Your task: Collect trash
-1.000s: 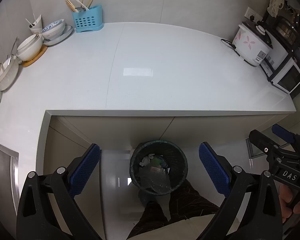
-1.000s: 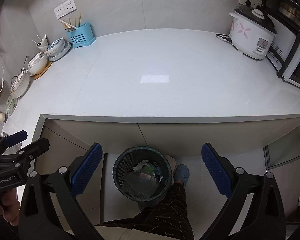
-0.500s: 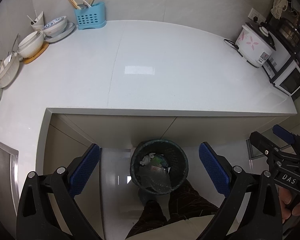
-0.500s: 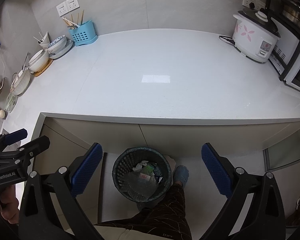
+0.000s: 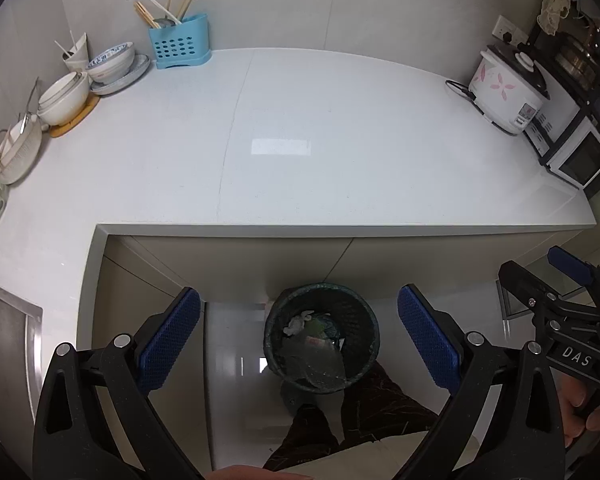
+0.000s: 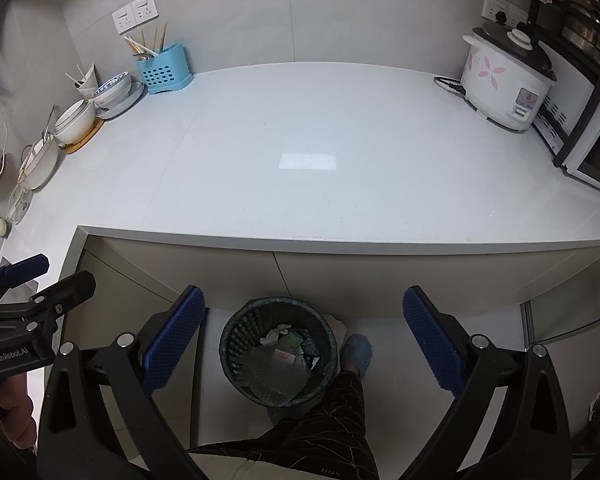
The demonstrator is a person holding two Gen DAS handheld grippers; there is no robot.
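Both my grippers, left (image 5: 299, 346) and right (image 6: 304, 346), are spread wide, holding nothing. The bin (image 5: 321, 338) sits on the floor straight below, under the counter (image 5: 340, 152) edge, trash (image 6: 286, 346) already inside. Neither hand looks closer; counter shows nothing to grab.

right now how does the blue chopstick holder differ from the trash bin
The holder is light blue and boxy, standing on the counter by the back wall; the bin is dark, round and sits on the floor below the counter edge. The holder has chopsticks sticking up out of it; the bin holds crumpled paper and wrappers. Both have perforated walls and stand upright.
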